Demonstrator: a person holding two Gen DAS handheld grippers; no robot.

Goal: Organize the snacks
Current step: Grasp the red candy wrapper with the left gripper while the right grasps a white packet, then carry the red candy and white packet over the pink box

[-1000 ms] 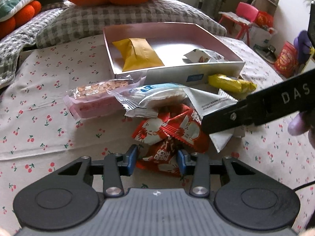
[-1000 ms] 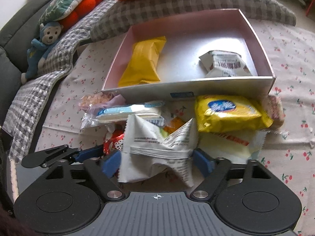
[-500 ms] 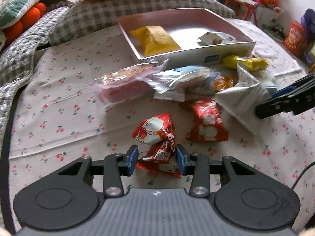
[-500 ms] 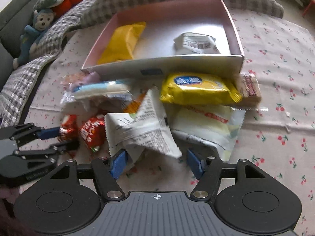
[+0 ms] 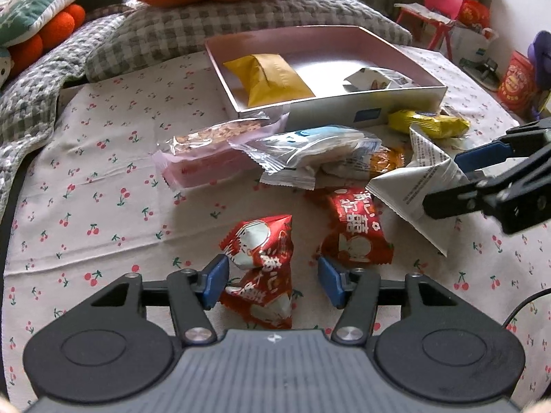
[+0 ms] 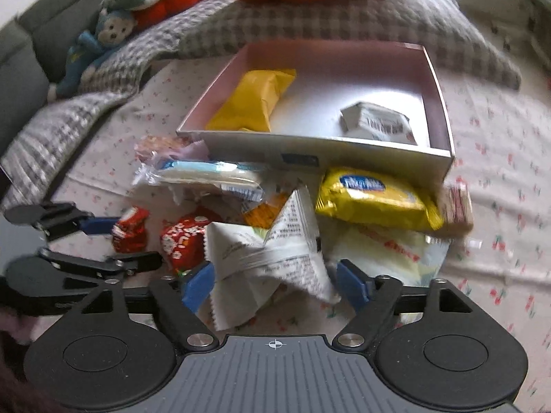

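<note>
Cherry-print cloth crowded with snacks before the box

Cardboard, pink-lined, our box (image 5: 365, 112) sits farthest out, holding a yellow packet (image 5: 272, 77) whose long axis runs toward us. Packets pile against its near wall. Our right gripper (image 6: 277, 284) is spreading its jaws around a white pouch (image 6: 268, 258), pads off it. Our left gripper (image 5: 272, 280) is spreading too, a red candy bag (image 5: 260, 268) standing between its pads, the left pad touching it, a second red bag (image 5: 354, 232) beside.
</note>
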